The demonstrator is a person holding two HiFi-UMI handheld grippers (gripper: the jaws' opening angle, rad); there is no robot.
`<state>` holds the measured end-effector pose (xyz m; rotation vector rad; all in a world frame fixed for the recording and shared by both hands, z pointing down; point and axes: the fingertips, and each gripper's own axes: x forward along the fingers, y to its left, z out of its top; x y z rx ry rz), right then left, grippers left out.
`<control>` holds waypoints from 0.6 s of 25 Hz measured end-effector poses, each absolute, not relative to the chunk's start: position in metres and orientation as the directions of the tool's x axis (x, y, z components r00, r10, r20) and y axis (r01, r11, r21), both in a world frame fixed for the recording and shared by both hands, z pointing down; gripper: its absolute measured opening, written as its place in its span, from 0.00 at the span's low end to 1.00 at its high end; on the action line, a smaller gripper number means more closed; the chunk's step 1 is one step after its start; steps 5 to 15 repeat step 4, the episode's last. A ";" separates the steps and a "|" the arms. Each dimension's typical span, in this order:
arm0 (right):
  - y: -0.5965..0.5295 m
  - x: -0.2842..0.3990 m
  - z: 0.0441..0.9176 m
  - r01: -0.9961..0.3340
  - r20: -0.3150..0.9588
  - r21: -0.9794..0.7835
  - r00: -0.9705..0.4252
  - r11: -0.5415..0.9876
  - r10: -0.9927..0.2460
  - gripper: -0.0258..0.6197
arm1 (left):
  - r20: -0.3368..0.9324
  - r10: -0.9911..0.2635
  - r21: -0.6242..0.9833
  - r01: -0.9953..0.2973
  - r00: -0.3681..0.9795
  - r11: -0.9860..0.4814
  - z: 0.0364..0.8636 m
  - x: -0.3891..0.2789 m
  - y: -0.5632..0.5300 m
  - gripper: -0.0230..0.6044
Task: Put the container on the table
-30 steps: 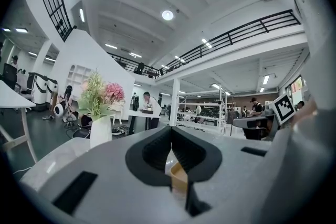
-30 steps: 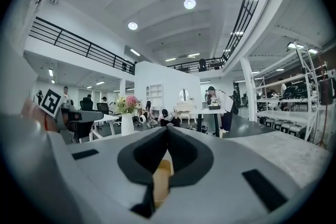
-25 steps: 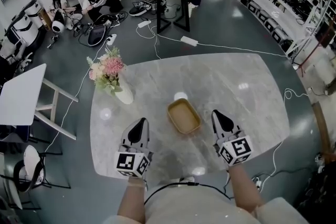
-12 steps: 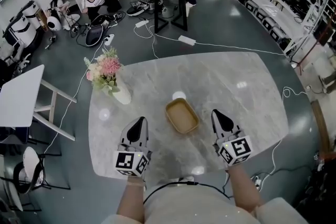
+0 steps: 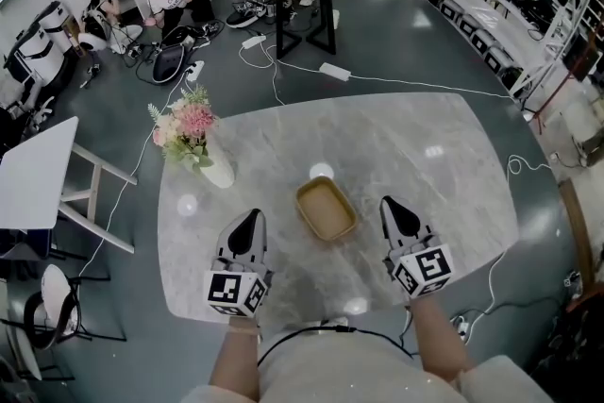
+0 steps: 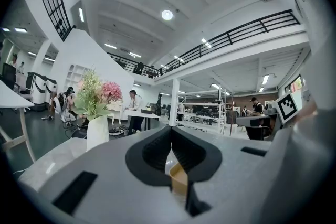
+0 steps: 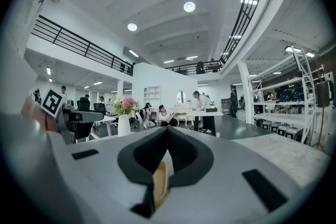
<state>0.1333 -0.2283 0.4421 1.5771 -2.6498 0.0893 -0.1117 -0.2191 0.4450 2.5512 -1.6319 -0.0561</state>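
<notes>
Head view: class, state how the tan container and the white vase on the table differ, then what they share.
The container is tan; the vase is white. The container is low, wide and empty; the vase is taller, narrower and holds flowers. The container sits near the table's middle; the vase stands near its left edge in the head view. Both rest upright on the grey marble table.

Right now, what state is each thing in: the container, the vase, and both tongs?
container: upright, open-topped, looks empty, resting on the table, touched by neither tongs.
vase: upright on the table, flowers in it.
left tongs: shut, holding nothing, left of the container.
right tongs: shut, holding nothing, right of the container.
</notes>
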 end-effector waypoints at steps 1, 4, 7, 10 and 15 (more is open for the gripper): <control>-0.229 0.134 0.441 -0.879 0.078 -0.022 -0.476 0.476 -0.876 0.05 | 0.030 -0.907 0.114 -0.903 0.421 -0.415 0.444 -0.111 -0.220 0.04; -0.229 0.137 0.438 -0.879 0.079 -0.025 -0.476 0.476 -0.876 0.05 | 0.033 -0.906 0.114 -0.903 0.421 -0.415 0.440 -0.108 -0.220 0.04; -0.229 0.137 0.438 -0.879 0.079 -0.025 -0.476 0.476 -0.876 0.05 | 0.033 -0.906 0.114 -0.903 0.421 -0.415 0.440 -0.108 -0.220 0.04; -0.229 0.137 0.438 -0.879 0.079 -0.025 -0.476 0.476 -0.876 0.05 | 0.033 -0.906 0.114 -0.903 0.421 -0.415 0.440 -0.108 -0.220 0.04; -0.229 0.137 0.438 -0.879 0.079 -0.025 -0.476 0.476 -0.876 0.05 | 0.033 -0.906 0.114 -0.903 0.421 -0.415 0.440 -0.108 -0.220 0.04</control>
